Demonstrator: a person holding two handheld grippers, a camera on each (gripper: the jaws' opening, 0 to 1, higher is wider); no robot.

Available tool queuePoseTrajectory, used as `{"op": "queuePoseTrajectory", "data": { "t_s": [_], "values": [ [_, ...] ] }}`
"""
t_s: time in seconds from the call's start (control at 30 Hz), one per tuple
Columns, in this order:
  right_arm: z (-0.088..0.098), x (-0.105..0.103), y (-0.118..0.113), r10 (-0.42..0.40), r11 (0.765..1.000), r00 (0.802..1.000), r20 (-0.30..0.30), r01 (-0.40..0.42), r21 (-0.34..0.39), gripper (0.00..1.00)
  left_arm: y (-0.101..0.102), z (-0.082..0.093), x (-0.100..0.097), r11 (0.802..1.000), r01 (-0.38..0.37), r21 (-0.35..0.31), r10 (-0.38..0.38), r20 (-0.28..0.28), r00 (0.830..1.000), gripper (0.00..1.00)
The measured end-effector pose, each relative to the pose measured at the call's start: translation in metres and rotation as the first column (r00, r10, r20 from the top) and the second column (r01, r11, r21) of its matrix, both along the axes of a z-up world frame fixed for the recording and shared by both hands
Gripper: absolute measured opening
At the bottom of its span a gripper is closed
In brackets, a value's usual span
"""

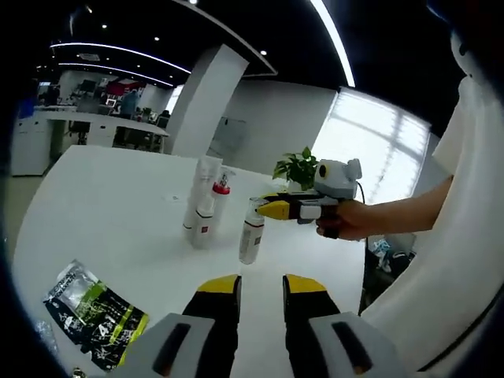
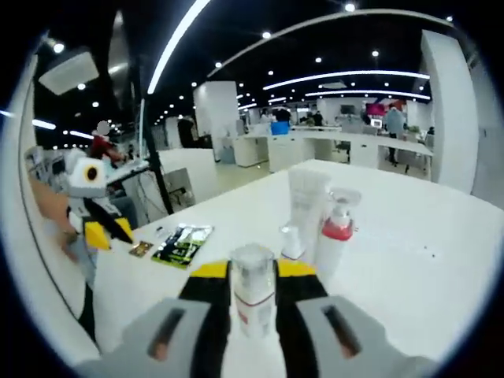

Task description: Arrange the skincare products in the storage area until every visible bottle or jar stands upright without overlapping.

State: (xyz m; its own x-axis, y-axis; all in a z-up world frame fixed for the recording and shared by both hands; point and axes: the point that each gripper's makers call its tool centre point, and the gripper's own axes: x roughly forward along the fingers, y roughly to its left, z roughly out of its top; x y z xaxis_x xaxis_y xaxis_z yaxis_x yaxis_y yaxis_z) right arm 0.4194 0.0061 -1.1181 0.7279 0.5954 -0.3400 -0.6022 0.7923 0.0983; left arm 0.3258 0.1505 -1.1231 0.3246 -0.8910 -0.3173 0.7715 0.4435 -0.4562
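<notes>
A small white bottle with a clear cap point(image 1: 251, 234) point(image 2: 253, 294) stands upright on the white table point(image 1: 118, 205). My right gripper point(image 2: 252, 272) is shut on it near the cap, and this gripper point(image 1: 272, 209) reaches in from the right, held by a hand. Just behind the bottle stand a tall white tube point(image 1: 203, 187) point(image 2: 305, 198) and a pump bottle with a red collar point(image 1: 217, 206) point(image 2: 335, 230), both upright and close together. My left gripper point(image 1: 262, 288) hovers in front of the small bottle, open, with nothing between its fingers; it also appears at the left as the left gripper point(image 2: 98, 234).
A black and green sachet point(image 1: 93, 313) point(image 2: 183, 242) lies flat near the table's edge, with a smaller brown packet point(image 2: 142, 249) beside it. A potted plant point(image 1: 297, 167) stands at the table's far side. A person's sleeve point(image 1: 449, 252) fills the right. Office desks lie beyond.
</notes>
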Motion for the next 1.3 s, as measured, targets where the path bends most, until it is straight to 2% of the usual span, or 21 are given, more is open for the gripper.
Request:
{"op": "queuePoseTrajectory", "data": {
  "t_s": [0.13, 0.3, 0.43, 0.87, 1.07, 1.3],
  "values": [
    [-0.01, 0.01, -0.009, -0.013, 1.0, 1.0, 0.001, 0.013, -0.005, 0.18, 0.005, 0.005, 0.006, 0.999, -0.037, -0.016, 0.037, -0.019, 0.999, 0.21],
    [-0.021, 0.02, -0.017, -0.022, 1.0, 1.0, 0.005, 0.022, -0.005, 0.18, 0.008, -0.004, 0.01, 0.999, -0.044, 0.017, 0.045, -0.032, 0.998, 0.21],
    [-0.022, 0.024, -0.015, 0.006, 1.0, 1.0, 0.01, -0.006, 0.014, 0.18, 0.007, -0.001, 0.013, 0.998, -0.067, 0.009, 0.067, -0.042, 0.997, 0.21],
    [-0.032, 0.044, -0.016, 0.041, 0.999, 0.997, 0.066, -0.043, 0.021, 0.18, 0.003, -0.008, 0.014, 0.996, -0.086, 0.035, 0.088, -0.079, 0.993, 0.21],
    [-0.03, 0.045, -0.013, 0.063, 0.997, 0.993, 0.099, -0.067, 0.032, 0.18, 0.004, -0.01, 0.017, 0.995, -0.091, 0.043, 0.094, -0.089, 0.992, 0.2],
    [-0.029, 0.033, -0.016, 0.09, 0.996, 0.989, 0.115, -0.092, 0.008, 0.19, 0.003, -0.009, 0.021, 0.994, -0.106, 0.03, 0.108, -0.096, 0.99, 0.2]
  ]
}}
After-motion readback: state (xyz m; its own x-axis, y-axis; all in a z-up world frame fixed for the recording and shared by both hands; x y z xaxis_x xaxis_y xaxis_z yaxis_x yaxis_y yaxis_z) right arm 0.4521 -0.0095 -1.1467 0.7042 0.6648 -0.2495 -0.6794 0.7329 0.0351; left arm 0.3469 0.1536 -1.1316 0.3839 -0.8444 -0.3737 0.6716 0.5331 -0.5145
